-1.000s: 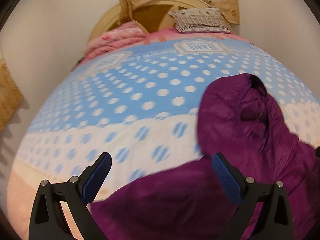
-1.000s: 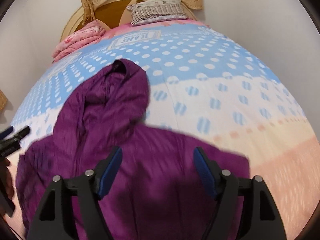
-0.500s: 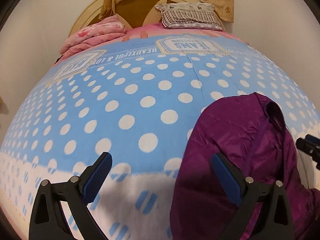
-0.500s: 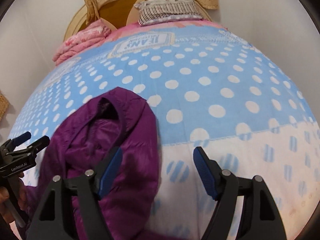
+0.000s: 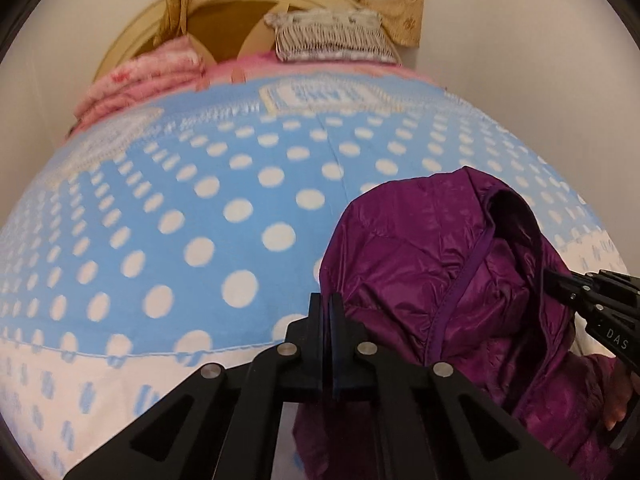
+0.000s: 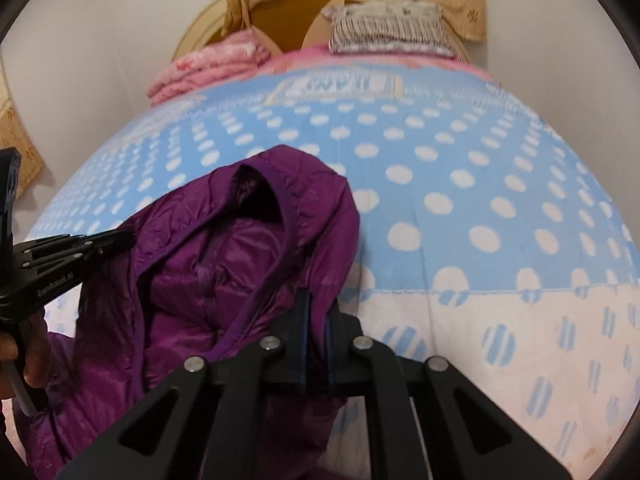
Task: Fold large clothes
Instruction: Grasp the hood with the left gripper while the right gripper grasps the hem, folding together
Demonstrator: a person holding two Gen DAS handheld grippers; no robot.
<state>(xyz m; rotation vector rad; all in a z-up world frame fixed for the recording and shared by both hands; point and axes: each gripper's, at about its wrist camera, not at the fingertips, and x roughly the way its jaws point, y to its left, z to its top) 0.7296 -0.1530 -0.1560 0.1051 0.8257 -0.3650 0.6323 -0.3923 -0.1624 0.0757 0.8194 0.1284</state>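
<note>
My left claw [image 5: 329, 316] and my right claw [image 6: 316, 312] are each clamped on the purple jacket [image 5: 440, 272] on the bed [image 5: 200, 220].

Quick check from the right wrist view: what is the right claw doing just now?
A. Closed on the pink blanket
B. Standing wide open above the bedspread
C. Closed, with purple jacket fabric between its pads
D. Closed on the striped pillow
C: the right claw has its blue pads drawn together with a fold of the purple jacket pinched between them, over the polka-dot bedspread.
</note>
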